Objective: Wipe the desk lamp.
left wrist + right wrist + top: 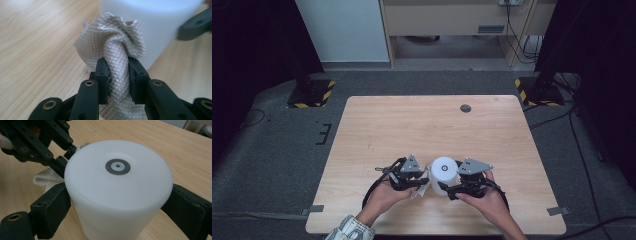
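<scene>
Count on table [377, 125]: one white cup [444, 172], near centre; one grey cloth [117, 50], left of it; two grippers, left [412, 176] and right [462, 184].

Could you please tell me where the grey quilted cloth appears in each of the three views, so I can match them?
High view: the cloth peeks out low centre, between the left gripper and the white container.
Left gripper view: centre, pinched between the jaws.
Right gripper view: left edge, behind the container.
Shared landmark: the white container.
</scene>
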Motion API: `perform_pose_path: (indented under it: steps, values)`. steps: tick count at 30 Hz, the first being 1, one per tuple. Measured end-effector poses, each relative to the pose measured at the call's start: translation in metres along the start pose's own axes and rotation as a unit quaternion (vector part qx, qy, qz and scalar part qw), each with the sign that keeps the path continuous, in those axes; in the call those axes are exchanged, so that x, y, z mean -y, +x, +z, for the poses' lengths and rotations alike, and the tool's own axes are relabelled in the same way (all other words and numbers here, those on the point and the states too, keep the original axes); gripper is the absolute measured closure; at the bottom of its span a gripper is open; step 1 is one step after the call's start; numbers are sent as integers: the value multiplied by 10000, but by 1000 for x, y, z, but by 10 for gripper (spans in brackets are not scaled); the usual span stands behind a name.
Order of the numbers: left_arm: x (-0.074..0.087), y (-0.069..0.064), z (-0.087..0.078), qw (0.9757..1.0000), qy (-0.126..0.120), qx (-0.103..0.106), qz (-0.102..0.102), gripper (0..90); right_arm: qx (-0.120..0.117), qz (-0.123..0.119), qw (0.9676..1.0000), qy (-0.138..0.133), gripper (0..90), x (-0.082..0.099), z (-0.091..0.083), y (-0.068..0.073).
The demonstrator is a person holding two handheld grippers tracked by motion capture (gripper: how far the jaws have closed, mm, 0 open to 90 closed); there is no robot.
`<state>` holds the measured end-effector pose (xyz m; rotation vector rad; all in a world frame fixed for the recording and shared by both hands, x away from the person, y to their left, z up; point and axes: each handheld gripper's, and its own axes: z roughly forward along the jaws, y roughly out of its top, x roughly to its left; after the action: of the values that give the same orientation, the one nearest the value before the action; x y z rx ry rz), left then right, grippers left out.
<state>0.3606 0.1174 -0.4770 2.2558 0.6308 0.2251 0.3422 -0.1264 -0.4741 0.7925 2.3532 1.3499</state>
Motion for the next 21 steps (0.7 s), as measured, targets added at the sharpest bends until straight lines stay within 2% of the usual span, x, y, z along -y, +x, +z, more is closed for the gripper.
perform_pose_path:
  steps: [5, 9, 12, 16, 19, 21]
  values:
    - [3, 10, -4, 9997, -118, -122, -171, 714, -45, 86, 9999, 89, 54, 2, -2, -2]
    - [6, 20, -10, 9990, -189, -276, -283, 714, -36, 196, 9997, 113, 49, 9, -13, -10]
    - [10, 30, -16, 9978, -210, -510, -362, 712, -53, 220, 9997, 115, 51, 15, -25, -16]
    - [17, 47, -25, 9953, -235, -791, -509, 710, 179, 361, 9989, 238, 67, 27, -40, -31]
    - [21, 60, -31, 9925, -278, -1010, -637, 710, 445, 549, 9969, 334, 103, 36, -48, -44]
    - [22, 70, -33, 9910, -210, -1146, -660, 710, 607, 661, 9951, 416, 104, 41, -51, -54]
